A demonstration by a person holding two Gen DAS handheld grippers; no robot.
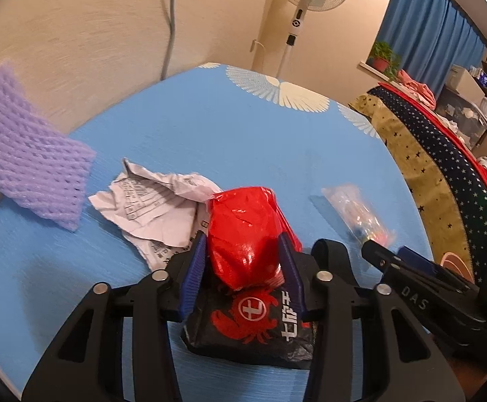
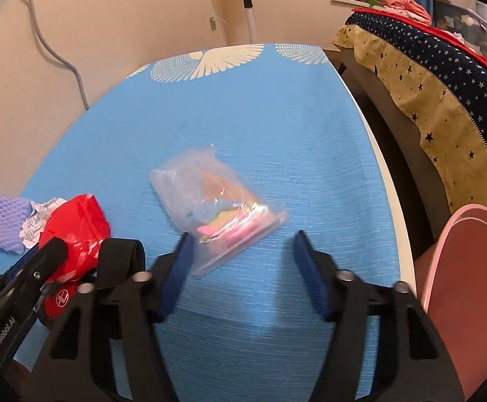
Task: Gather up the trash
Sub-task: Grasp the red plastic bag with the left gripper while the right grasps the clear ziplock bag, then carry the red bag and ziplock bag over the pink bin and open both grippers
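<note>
Four bits of trash sit on the blue-covered table (image 2: 277, 107), and both claws are over its near edge! Far left lies the purple foam net (image 1: 25, 164), with crumpled paper (image 1: 156, 207) just right of it. Left claw (image 1: 243, 254) is clenched on the red-and-black wrapper (image 1: 246, 234), which touches that paper. Right claw (image 2: 243, 261) is spread wide, jaws either side of the clear plastic bag's (image 2: 216, 207) near end, not gripping. Pink bin (image 2: 471, 284) stands right of the table.
</note>
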